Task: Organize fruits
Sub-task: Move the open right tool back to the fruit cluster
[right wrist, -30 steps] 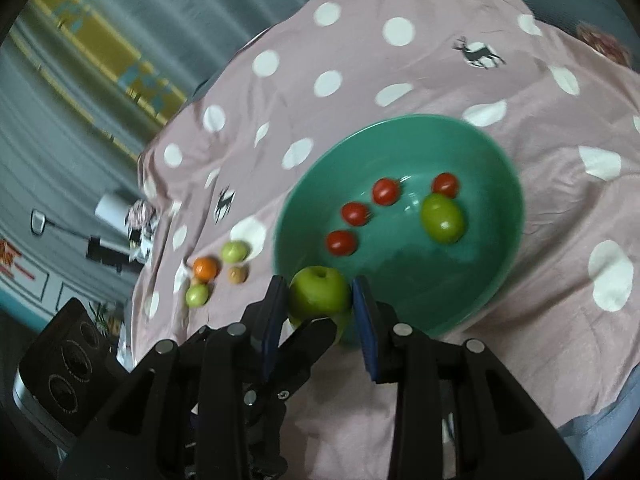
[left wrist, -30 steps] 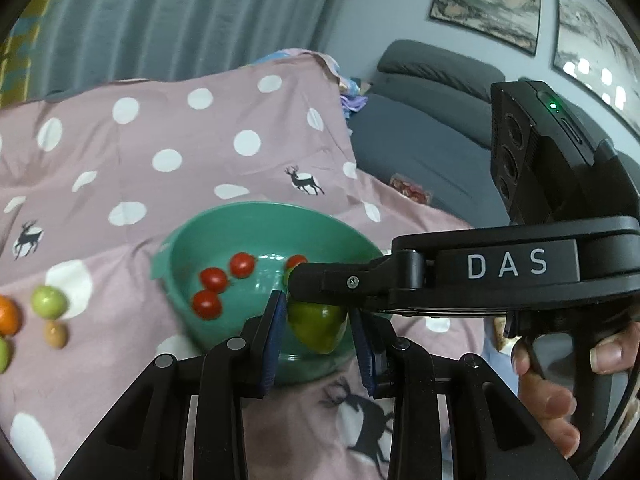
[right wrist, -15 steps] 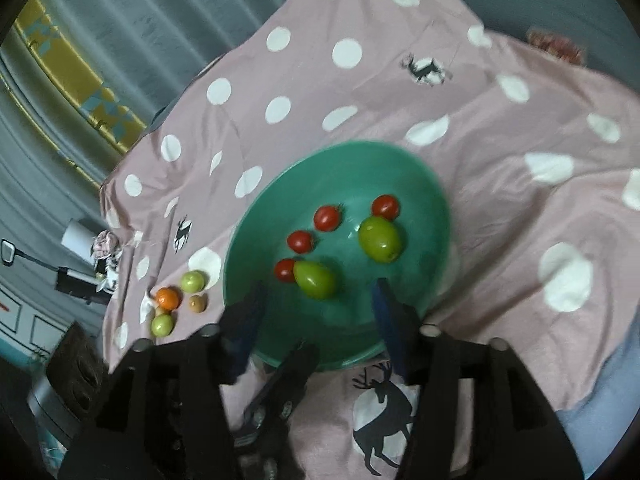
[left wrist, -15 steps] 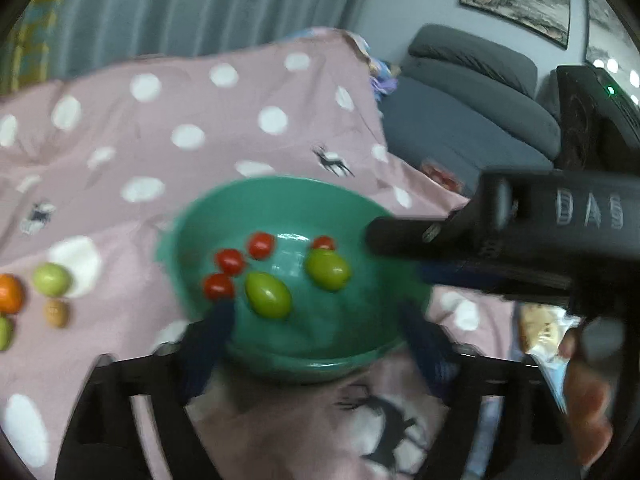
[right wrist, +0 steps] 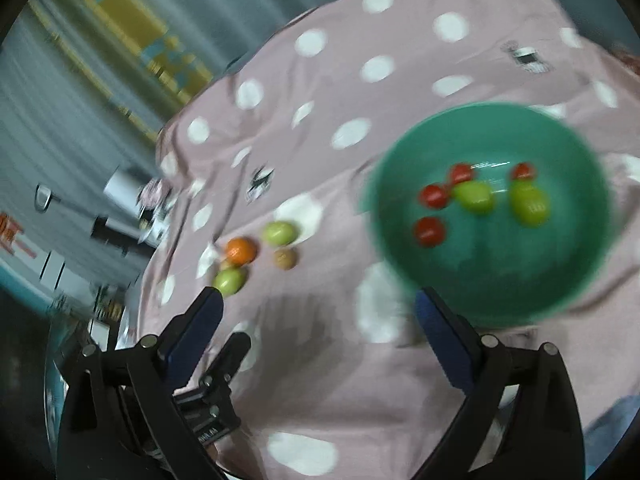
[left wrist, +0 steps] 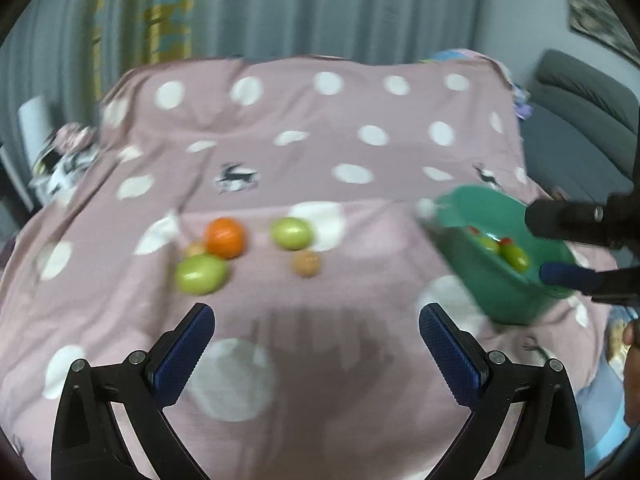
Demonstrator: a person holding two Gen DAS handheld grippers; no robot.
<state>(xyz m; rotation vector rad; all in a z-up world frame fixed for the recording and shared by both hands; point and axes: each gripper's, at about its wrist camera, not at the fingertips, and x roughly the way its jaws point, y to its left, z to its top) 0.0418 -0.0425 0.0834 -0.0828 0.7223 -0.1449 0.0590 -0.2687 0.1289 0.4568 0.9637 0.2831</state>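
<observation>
Left-wrist view: the left tongs (left wrist: 316, 344) hang over a pink polka-dot cloth (left wrist: 280, 152), jaws opening wide with nothing between them, aimed at the loose fruit so the next piece can be taken. At ten o'clock from the tongs lies a green fruit (left wrist: 200, 274) touching an orange fruit (left wrist: 224, 237), with a pale piece half hidden behind them that cannot be told apart. At twelve o'clock sit a second green fruit (left wrist: 291, 233) and, just below it, a small brown fruit (left wrist: 306, 264). At three o'clock the teal bowl (left wrist: 480, 280) rests on the cloth, the collecting point; the right tongs (left wrist: 560, 244) reach across its rim, and part of a hand (left wrist: 632, 380) shows at the frame's right edge.

Right-wrist view: the right tongs (right wrist: 316, 324) also stand with jaws opening, empty, above bare cloth beside the bowl's near rim, apparently clear of it after a drop. The loose cluster lies at eleven o'clock: orange fruit (right wrist: 241, 250), two green fruits and the brown one. At two o'clock the bowl (right wrist: 492, 280) holds four red cherry tomatoes (right wrist: 429, 231) and two green fruits (right wrist: 474, 197), gathered low in its middle where its slope lets them roll. Judged from this, sorting is roughly half done, with the small cluster yet to be carried over.
</observation>
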